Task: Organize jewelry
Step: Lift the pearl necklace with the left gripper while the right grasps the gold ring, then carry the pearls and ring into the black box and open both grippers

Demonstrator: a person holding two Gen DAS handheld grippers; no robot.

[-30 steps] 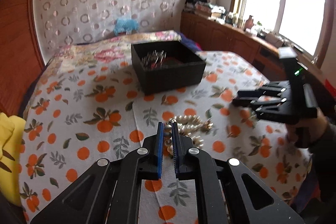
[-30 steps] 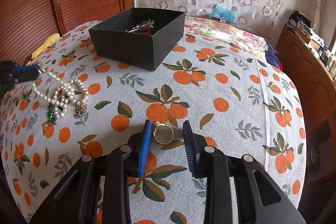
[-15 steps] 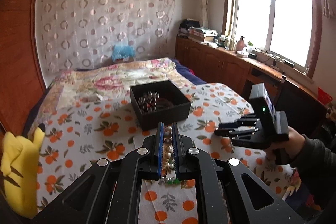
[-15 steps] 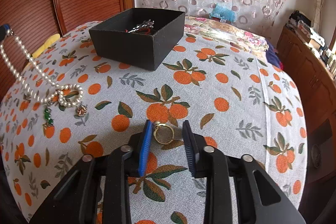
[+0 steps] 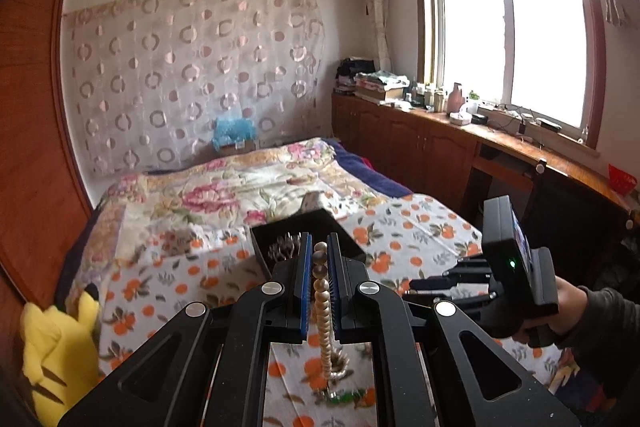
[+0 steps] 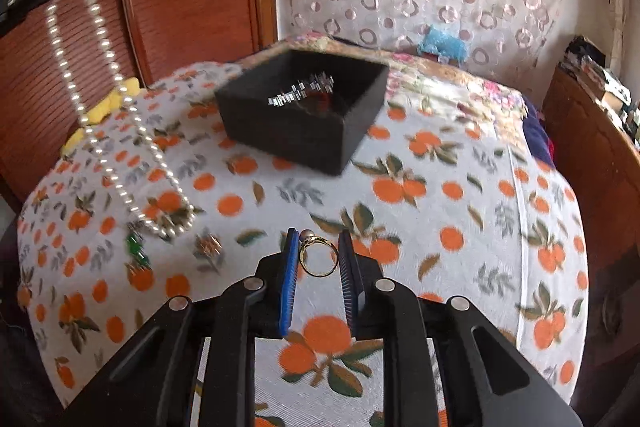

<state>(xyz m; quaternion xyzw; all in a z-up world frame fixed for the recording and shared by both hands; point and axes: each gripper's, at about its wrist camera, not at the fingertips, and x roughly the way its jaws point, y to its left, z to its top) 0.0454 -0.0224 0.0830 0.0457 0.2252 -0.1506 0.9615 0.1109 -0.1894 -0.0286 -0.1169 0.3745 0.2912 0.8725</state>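
Note:
My left gripper (image 5: pixel 319 247) is shut on a pearl necklace (image 5: pixel 322 303) and holds it high above the bed; in the right wrist view the necklace (image 6: pixel 104 107) hangs in a long loop whose lower end touches the cloth. A black jewelry box (image 6: pixel 304 115) with silver pieces inside stands ahead on the orange-print cloth; it also shows in the left wrist view (image 5: pixel 280 231). My right gripper (image 6: pixel 318 247) is shut on a gold ring (image 6: pixel 318 259) with a pearl, lifted just above the cloth.
A green bead piece (image 6: pixel 136 251) and a small floral brooch (image 6: pixel 208 247) lie on the cloth left of my right gripper. A yellow plush toy (image 5: pixel 56 347) sits at the bed's left edge. Wooden cabinets (image 5: pixel 420 147) run along the right under the window.
My left gripper has risen further, drawing the pearl necklace up off the cloth. My right gripper has closed on the ring and lifted it slightly.

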